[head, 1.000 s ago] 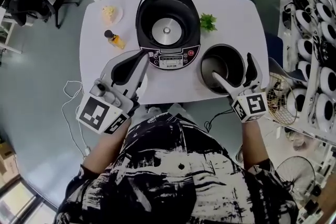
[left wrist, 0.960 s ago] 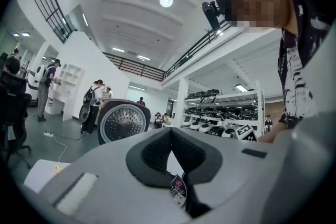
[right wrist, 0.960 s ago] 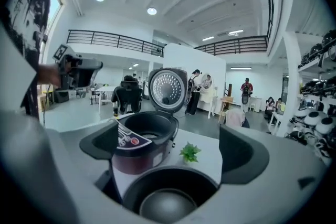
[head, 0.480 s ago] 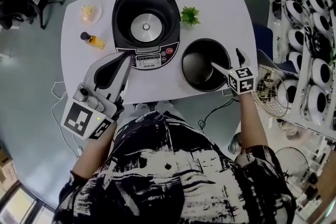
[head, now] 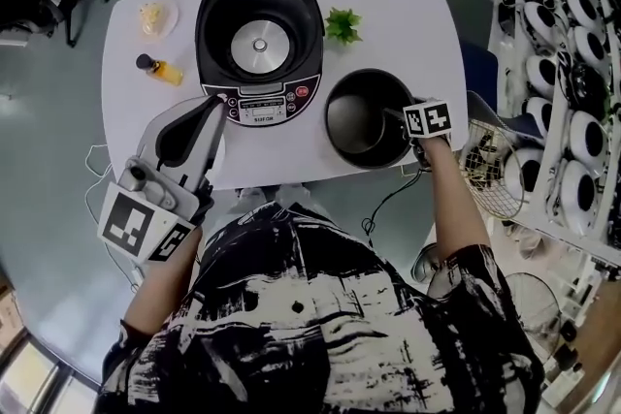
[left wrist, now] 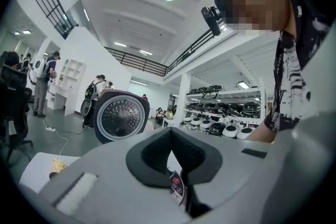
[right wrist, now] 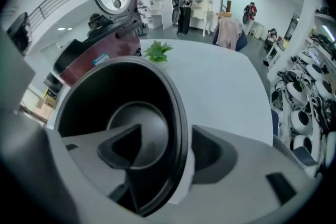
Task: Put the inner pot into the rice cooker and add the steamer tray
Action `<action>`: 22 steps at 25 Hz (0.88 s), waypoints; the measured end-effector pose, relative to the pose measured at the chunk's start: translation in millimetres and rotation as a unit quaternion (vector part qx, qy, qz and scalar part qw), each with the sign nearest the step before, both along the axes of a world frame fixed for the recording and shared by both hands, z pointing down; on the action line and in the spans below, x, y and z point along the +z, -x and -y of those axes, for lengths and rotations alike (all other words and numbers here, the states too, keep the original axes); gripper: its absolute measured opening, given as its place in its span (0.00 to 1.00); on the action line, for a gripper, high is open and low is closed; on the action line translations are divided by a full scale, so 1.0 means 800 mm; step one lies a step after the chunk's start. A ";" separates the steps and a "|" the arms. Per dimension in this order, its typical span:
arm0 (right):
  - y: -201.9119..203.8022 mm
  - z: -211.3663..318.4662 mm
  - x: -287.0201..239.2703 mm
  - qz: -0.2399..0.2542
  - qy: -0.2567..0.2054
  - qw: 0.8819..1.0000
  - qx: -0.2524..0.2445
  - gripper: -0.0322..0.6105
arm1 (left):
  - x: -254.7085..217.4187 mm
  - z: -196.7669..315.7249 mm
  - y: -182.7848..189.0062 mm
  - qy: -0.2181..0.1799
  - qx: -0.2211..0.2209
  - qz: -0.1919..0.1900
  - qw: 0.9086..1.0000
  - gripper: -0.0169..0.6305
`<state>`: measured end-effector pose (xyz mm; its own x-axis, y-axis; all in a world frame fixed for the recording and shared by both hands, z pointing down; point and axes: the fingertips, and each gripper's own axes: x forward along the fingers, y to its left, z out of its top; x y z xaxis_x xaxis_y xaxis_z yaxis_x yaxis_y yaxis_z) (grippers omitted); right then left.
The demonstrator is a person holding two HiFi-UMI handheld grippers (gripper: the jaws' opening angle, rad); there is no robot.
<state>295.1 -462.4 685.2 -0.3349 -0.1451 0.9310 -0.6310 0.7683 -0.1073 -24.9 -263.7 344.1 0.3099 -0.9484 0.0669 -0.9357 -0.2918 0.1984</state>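
White worktop (head: 427,24) is carrying the open rice cooker (head: 259,39), with the inner pot (head: 354,126) sitting just beside it on the person's right. The right tool (right wrist: 167,134) is straddling the pot's rim, one jaw inside and one outside. Its jaws have just been closing but are not yet pressing. The left tool (head: 215,102) is hovering before the cooker, jaws together, holding nothing.
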 end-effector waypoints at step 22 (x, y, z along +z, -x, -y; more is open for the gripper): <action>-0.052 -0.002 -0.006 -0.008 0.081 0.985 0.153 0.05 | -0.006 -0.023 0.030 -0.012 -0.017 -0.011 1.000 0.03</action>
